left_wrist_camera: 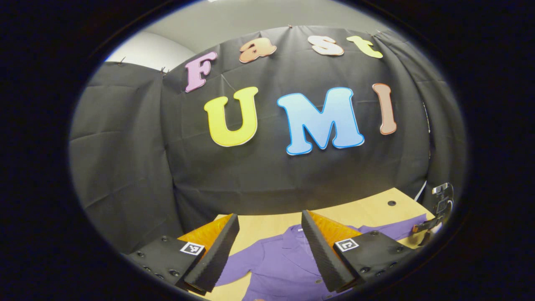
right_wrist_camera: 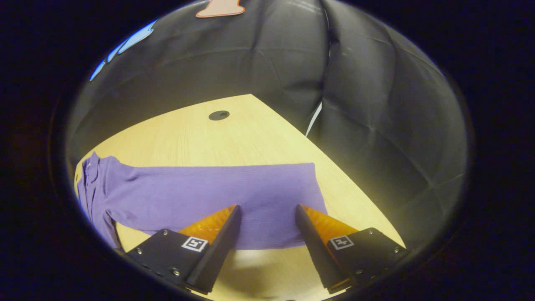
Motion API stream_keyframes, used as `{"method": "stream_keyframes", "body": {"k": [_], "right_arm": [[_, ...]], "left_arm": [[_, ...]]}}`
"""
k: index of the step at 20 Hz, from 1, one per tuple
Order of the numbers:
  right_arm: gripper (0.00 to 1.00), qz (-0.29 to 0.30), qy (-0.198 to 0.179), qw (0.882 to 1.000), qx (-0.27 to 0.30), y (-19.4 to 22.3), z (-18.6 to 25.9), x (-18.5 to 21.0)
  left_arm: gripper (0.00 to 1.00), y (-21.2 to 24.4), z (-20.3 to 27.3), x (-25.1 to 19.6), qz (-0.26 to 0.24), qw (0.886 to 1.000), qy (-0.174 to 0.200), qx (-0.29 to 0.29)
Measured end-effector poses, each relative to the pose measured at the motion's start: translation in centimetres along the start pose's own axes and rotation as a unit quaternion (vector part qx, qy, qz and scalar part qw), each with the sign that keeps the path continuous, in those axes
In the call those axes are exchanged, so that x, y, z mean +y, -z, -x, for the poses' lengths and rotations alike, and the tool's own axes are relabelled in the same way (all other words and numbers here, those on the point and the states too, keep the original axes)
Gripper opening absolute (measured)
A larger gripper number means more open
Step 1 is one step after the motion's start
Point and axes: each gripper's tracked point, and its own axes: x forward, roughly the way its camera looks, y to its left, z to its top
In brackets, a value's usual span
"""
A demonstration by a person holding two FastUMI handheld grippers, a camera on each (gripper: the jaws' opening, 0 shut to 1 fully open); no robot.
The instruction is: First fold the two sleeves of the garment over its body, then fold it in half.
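Lying flat on the wooden table (right_wrist_camera: 250, 125), the purple garment (right_wrist_camera: 200, 196) has one sleeve (right_wrist_camera: 267, 200) stretched straight out toward the right, its cuff end near the table's right edge. The right tool (right_wrist_camera: 267, 221) hangs just above that sleeve with its fingers spread apart, gripping nothing. In the left gripper view, the left tool (left_wrist_camera: 269, 242) is likewise released, fingers wide, poised over the garment's collar (left_wrist_camera: 292, 240) and chest. The right tool (left_wrist_camera: 436, 213) also appears at the far right edge there, beside the sleeve's end. A dark round hole (right_wrist_camera: 219, 115) sits in the table farther back.
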Motion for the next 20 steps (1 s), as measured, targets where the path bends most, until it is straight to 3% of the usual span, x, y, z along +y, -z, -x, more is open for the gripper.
{"method": "stream_keyframes", "body": {"k": [3,4,7,9,11,12,15,20], "right_arm": [[0.86,0.002,-0.013,1.000,0.001,0.0,-0.2,0.8],[0.60,0.004,-0.012,1.000,0.000,-0.1,0.0,0.9],[0.59,-0.024,-0.014,1.000,0.006,0.0,0.1,1.3],[0.13,-0.032,-0.004,0.999,0.009,-0.2,0.2,1.4],[0.13,-0.034,0.002,0.999,0.015,-0.4,0.6,1.6],[0.02,-0.030,0.011,0.999,0.015,-0.4,0.1,1.6],[0.02,-0.026,0.014,0.999,0.020,-0.7,0.1,2.2],[0.01,-0.031,-0.016,0.999,-0.007,-2.9,2.4,5.0]], "left_arm": [[1.00,0.3,-0.3,-0.1,0.006,1.000,0.003,0.002],[1.00,0.3,-0.3,-0.2,0.007,1.000,0.005,0.001],[1.00,0.1,-0.2,0.0,0.001,1.000,0.005,-0.002],[1.00,0.0,-0.3,0.2,-0.001,1.000,0.003,-0.003],[1.00,0.1,-0.3,0.4,0.002,1.000,0.004,-0.002],[1.00,0.1,-0.2,0.5,0.003,1.000,0.004,-0.002],[1.00,0.2,-0.2,0.9,0.003,1.000,0.004,-0.003],[1.00,0.4,0.1,2.3,0.009,1.000,0.002,-0.006]]}}
